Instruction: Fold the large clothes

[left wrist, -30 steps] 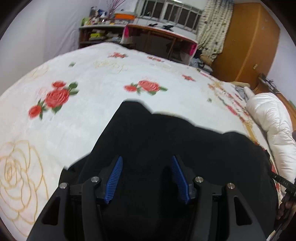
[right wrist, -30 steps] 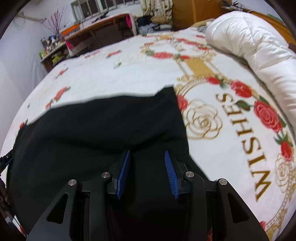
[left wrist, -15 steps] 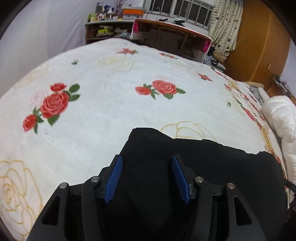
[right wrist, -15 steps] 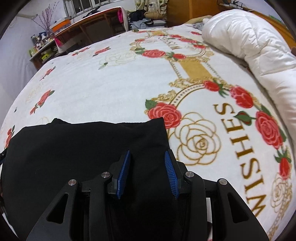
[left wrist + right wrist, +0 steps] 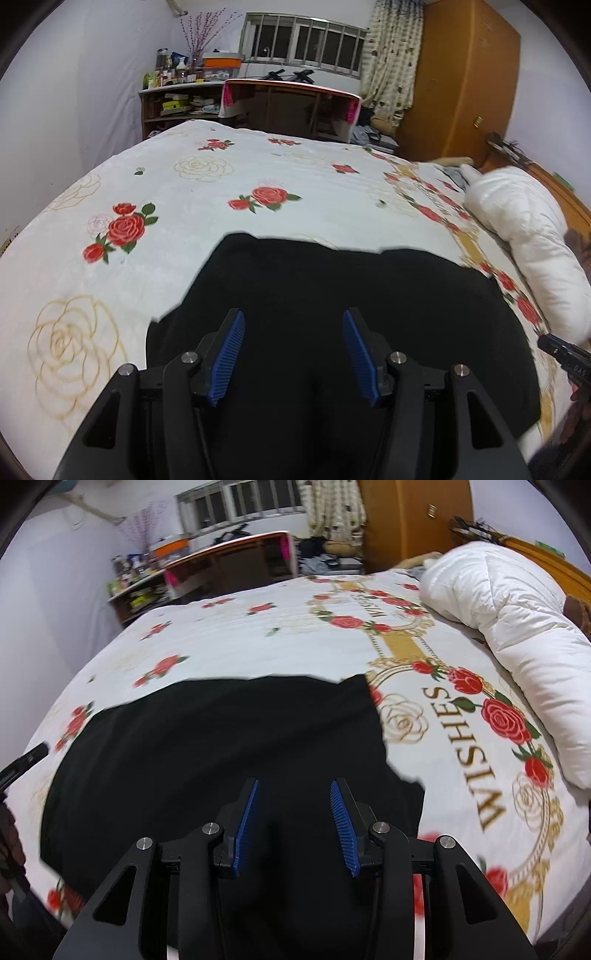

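Note:
A large black garment (image 5: 332,295) lies spread flat on the white rose-print bedspread (image 5: 221,184); it also shows in the right wrist view (image 5: 221,746). My left gripper (image 5: 293,332) is open over the garment's left part, with nothing between its blue pads. My right gripper (image 5: 293,801) is open over the garment's right part, near its right edge, with nothing between its pads. The right gripper's tip shows at the right edge of the left wrist view (image 5: 565,358).
A rolled white duvet (image 5: 517,635) lies along the bed's right side. A desk (image 5: 291,103), a cluttered shelf (image 5: 177,99) and an orange wardrobe (image 5: 461,81) stand beyond the bed's far end. The bedspread (image 5: 258,635) stretches beyond the garment.
Both grippers have lifted and tilted up, so more of the room shows. The garment's far edge looks farther out than half a second ago. Both stay open.

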Demonstrator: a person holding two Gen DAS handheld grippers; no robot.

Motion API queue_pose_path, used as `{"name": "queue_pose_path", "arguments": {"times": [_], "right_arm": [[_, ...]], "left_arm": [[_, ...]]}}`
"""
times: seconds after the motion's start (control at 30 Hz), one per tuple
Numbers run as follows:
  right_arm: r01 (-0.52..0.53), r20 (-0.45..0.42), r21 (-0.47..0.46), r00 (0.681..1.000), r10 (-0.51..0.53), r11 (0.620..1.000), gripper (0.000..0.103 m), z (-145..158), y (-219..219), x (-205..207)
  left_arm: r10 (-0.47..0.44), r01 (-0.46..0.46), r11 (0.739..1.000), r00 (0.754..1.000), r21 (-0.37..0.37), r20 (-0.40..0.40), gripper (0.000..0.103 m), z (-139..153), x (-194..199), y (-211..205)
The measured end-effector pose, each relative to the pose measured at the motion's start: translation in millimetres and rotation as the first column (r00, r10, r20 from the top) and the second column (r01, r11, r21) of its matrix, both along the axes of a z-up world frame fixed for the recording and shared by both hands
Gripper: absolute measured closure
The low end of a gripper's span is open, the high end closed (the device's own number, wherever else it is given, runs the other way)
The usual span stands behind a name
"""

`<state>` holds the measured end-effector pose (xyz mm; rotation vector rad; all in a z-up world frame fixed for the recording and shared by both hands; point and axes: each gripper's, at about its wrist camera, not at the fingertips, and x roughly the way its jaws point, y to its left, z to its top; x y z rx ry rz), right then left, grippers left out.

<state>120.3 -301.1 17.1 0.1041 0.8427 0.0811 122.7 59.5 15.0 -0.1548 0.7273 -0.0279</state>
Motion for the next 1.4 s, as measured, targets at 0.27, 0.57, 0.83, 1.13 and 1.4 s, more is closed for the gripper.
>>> {"name": "queue_pose_path", "arguments": {"times": [0.27,0.57,0.83,1.13,1.4], "right_arm": [[-0.072,0.044,-0.002,0.996,0.072,0.997,0.047,25,38,-86],[-0.127,0.064,-0.034,0.990,0.129,0.991,0.047,26,66,-153],[-0.142,0.051,-0.045,0.988,0.144,0.989,0.047,18,71,-177],[-0.152,0.044,-0.053,0.987,0.154,0.987,0.047,14,77,-186],[-0.147,0.034,-0.054,0.988,0.149,0.988,0.047,11,77,-183]], "left_arm": [[-0.074,0.073,0.995,0.997,0.061,0.000,0.041,18,-87,-36],[-0.092,0.096,0.991,0.995,0.097,-0.047,0.041,11,-153,-49],[-0.078,0.082,0.992,0.996,0.100,-0.051,0.041,10,-171,-50],[-0.104,0.110,0.988,0.993,0.108,-0.056,0.040,7,-177,-55],[-0.092,0.099,0.991,0.993,0.095,-0.077,0.040,0,-172,-56]]}}
